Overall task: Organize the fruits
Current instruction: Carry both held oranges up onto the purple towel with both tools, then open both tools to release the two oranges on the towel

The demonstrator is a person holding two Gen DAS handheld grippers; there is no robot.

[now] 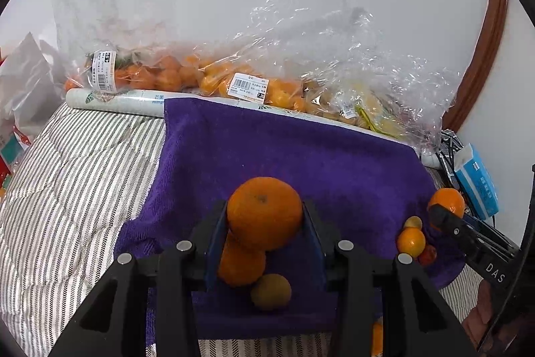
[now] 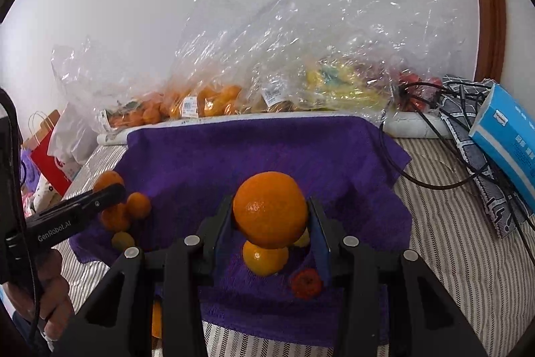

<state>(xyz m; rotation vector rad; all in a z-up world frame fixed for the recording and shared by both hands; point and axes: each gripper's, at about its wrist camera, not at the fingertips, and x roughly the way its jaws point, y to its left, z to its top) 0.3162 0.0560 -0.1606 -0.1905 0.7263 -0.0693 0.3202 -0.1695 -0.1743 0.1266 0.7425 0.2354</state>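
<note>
My left gripper (image 1: 264, 216) is shut on a large orange (image 1: 264, 212), held above a purple towel (image 1: 301, 156). Below it lie another orange (image 1: 241, 263) and a small greenish-brown fruit (image 1: 271, 291). My right gripper (image 2: 271, 216) is shut on a second large orange (image 2: 270, 209) above the same towel (image 2: 250, 149). Under it lie a smaller orange (image 2: 264, 258), a yellow fruit (image 2: 302, 240) and a small red fruit (image 2: 306, 283). The right gripper also shows at the right of the left wrist view (image 1: 444, 216), next to small fruits (image 1: 411, 241).
Clear plastic bags of oranges (image 1: 187, 76) and yellow fruit (image 2: 341, 86) lie along the wall behind a white roll (image 1: 117, 102). A blue tissue box (image 2: 508, 136) and black cables (image 2: 434, 129) are at the right. A striped quilt (image 1: 67, 189) covers the surface.
</note>
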